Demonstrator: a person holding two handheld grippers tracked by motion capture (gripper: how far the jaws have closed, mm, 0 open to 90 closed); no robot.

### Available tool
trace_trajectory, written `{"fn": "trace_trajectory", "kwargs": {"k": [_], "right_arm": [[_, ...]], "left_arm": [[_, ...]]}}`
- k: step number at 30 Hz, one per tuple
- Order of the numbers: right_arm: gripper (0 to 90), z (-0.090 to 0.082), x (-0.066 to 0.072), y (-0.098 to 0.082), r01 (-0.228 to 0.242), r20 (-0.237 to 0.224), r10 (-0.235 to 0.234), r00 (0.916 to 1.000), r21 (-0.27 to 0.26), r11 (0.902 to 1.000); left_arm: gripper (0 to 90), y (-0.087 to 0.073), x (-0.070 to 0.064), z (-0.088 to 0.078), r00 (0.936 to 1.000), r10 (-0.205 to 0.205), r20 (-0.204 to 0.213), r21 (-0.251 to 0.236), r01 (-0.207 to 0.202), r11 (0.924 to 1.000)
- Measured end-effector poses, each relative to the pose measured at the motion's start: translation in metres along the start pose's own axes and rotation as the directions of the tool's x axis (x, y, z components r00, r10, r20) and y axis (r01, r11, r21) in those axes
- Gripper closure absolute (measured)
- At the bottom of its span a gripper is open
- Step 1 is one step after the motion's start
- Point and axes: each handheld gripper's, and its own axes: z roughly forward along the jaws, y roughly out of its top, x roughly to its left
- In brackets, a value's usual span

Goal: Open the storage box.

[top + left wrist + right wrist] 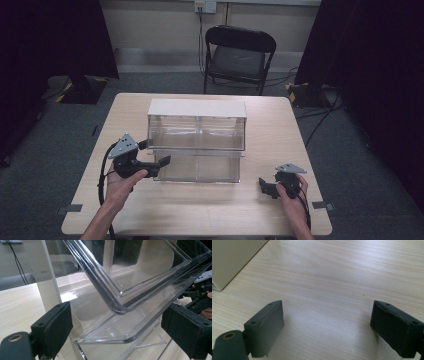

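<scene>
Left fingers spread around the clear bin's lower drawer

Left gripper at centre left, fingers released either side of the tilted-out clear drawer of the acrylic bin at mid-frame; right gripper at lower right, fingers released above the bare counter.

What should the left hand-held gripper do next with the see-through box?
Probably close on it. The left hand-held gripper has its jaws open on either side of the clear drawer's front lip, which sits between the pads ungripped. The right hand-held gripper rests open over the table.
</scene>
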Motion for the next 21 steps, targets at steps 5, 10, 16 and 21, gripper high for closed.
{"fn": "trace_trajectory", "kwargs": {"k": [5, 10, 16, 21], "right_arm": [[10.9, 0.0000, 0.0000, 0.0000, 0.000, 0.000, 0.000, 1.0000, 0.000, 1.0000], [10.9, 0.0000, 0.0000, 0.0000, 0.000, 0.000, 0.000, 1.0000, 0.000, 1.0000], [10.8, 0.0000, -0.0001, 0.0000, 0.000, 0.000, 0.000, 1.0000, 0.000, 1.0000], [10.8, 0.0000, 0.0000, 0.0000, 0.000, 0.000, 0.000, 1.0000, 0.000, 1.0000]], "left_arm": [[9.8, 0.0001, 0.0000, 0.0001, 1.0000, 0.000, 0.001, -0.001, 0.000, 1.0000], [9.8, 0.0001, -0.0002, -0.0001, 1.0000, 0.000, -0.001, 0.000, 0.000, 1.0000], [9.5, 0.0002, 0.0008, 0.0001, 1.0000, 0.004, 0.003, 0.004, -0.004, 1.0000], [9.5, 0.0001, -0.0001, 0.0003, 1.0000, -0.002, 0.000, -0.001, 0.002, 1.0000]]}}
